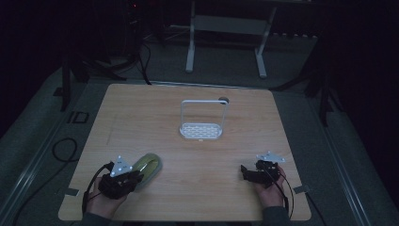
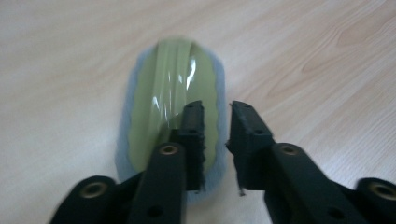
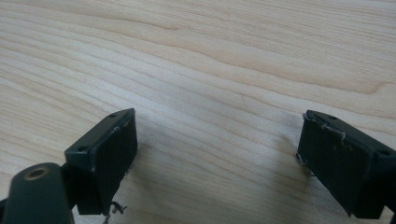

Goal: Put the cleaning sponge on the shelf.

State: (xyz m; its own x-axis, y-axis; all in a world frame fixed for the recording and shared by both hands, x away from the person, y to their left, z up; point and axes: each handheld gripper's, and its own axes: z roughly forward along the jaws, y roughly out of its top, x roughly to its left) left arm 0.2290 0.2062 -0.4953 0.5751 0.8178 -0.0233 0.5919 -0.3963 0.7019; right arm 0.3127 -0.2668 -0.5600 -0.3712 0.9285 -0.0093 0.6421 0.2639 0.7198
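A: While the right gripper (image 1: pixel 249 173) waits near the right edge of the table (image 1: pixel 141 113), the left gripper (image 1: pixel 134 178) works at the brush (image 1: pixel 147 168), a green-backed pad with a pale blue rim and a clear strap, lying flat at the near left.

B: Which step is it, by the look of it?

A: Probably the pick-up, or a regrip. Seen from the left gripper view, its jaws stand a little apart over the near right rim of the brush (image 2: pixel 173 102), one over the green back, the other over bare wood. They press on nothing, so the brush lies loose.

B: And the right gripper?

A: Its jaws (image 3: pixel 215 154) gape wide over bare wood, nothing between them.

B: What does the next move need?

A: The left jaws should straddle the rim or the strap, then close. A bite this close to the edge could slip or tip the brush.

B: The hands?

A: The left hand (image 1: pixel 104 200) reaches in from the near edge, gripper angled right and away, tilted down. The right hand (image 1: pixel 270 190) rests low, pointing left. A white rack (image 1: pixel 201 131) stands mid-table, well apart, a likely goal.
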